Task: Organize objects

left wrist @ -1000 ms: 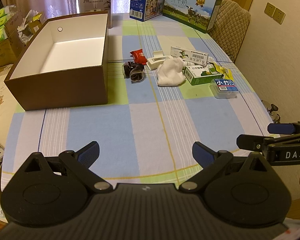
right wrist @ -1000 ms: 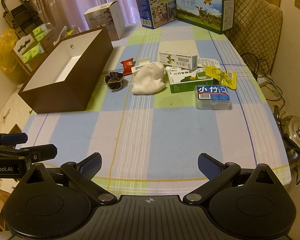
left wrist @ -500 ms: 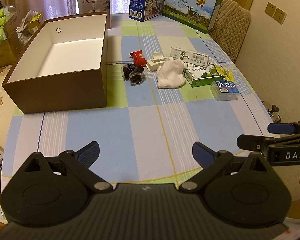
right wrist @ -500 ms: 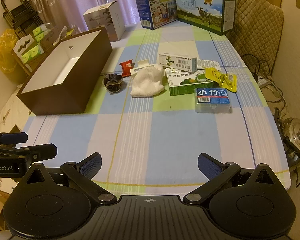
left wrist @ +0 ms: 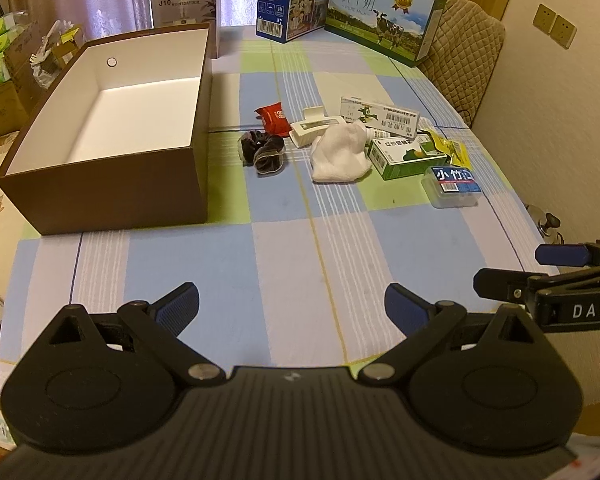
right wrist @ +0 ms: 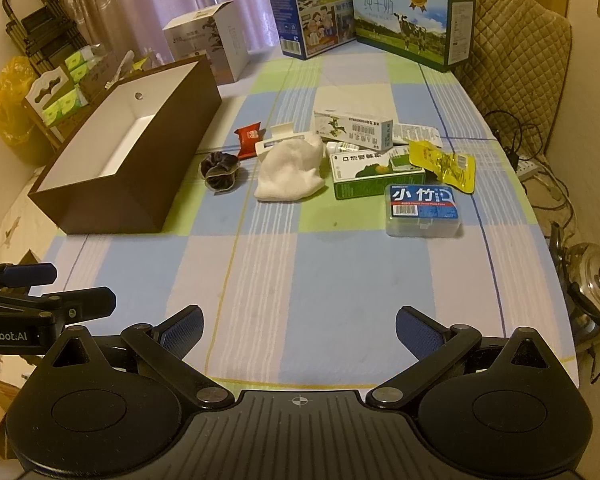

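In the left wrist view, the left gripper (left wrist: 292, 306) is seen with its jaws spread wide and nothing between them, held above the near end of the checked tablecloth (left wrist: 228, 264). The right gripper (left wrist: 540, 276) is cut off at the right edge, so its jaws cannot be judged here. The brown box (left wrist: 112, 196) is shown with a bare white inside; nothing lies in it. Just right of it lie a dark scrunchie (left wrist: 262, 153), a red packet (left wrist: 273, 116), a white hair clip (left wrist: 314, 127) and a white cloth (left wrist: 340, 154). A small bottle is largely hidden behind the cloth. The yellow packet (left wrist: 448, 148) is partly covered by the green carton (left wrist: 408, 154).

In the right wrist view, the right gripper (right wrist: 299, 330) is likewise seen wide apart and empty. The yellow packet (right wrist: 444, 164) is shown in full, beside the clear plastic case (right wrist: 422, 210) with its blue label. A steel kettle (right wrist: 594, 280) beside the table is seen only here. The box floor (right wrist: 120, 152) is mostly hidden by the near wall. The left gripper (right wrist: 40, 292) is cut off at the left edge.
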`<state>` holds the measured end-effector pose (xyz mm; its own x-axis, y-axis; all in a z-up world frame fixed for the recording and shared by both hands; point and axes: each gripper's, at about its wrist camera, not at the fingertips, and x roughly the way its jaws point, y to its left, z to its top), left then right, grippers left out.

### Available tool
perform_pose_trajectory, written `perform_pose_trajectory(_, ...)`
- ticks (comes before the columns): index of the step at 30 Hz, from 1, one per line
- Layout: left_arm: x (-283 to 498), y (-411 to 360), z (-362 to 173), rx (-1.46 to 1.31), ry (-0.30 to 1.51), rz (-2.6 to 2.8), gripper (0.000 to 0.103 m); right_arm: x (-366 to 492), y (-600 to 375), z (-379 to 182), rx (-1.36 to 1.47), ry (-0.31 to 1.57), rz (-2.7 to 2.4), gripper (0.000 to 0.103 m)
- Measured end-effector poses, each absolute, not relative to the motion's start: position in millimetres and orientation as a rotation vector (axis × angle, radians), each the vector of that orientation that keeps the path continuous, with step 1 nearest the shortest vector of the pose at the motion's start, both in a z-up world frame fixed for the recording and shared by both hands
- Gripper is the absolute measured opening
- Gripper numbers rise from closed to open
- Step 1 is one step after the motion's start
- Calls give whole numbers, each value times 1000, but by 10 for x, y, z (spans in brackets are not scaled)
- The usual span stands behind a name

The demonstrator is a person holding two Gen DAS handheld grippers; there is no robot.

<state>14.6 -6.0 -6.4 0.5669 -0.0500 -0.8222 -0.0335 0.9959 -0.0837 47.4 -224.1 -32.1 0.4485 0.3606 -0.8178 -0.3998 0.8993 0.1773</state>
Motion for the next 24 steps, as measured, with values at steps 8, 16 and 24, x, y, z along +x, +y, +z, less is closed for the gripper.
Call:
perform_pose_trajectory(8, 274, -113, -101, -95, 980, -9, 98, 692, -2318, -354, -37, 1012, 476, 100)
perform_pose_trajectory(16, 547, -201, -165, -103, 994, -12, 98, 837, -2390, -387, -32, 1013, 477, 100)
perform_pose_trajectory(24, 787, -253, -239, -130, 1021, -26, 99, 1106, -2551, -406, 4, 994, 495, 100)
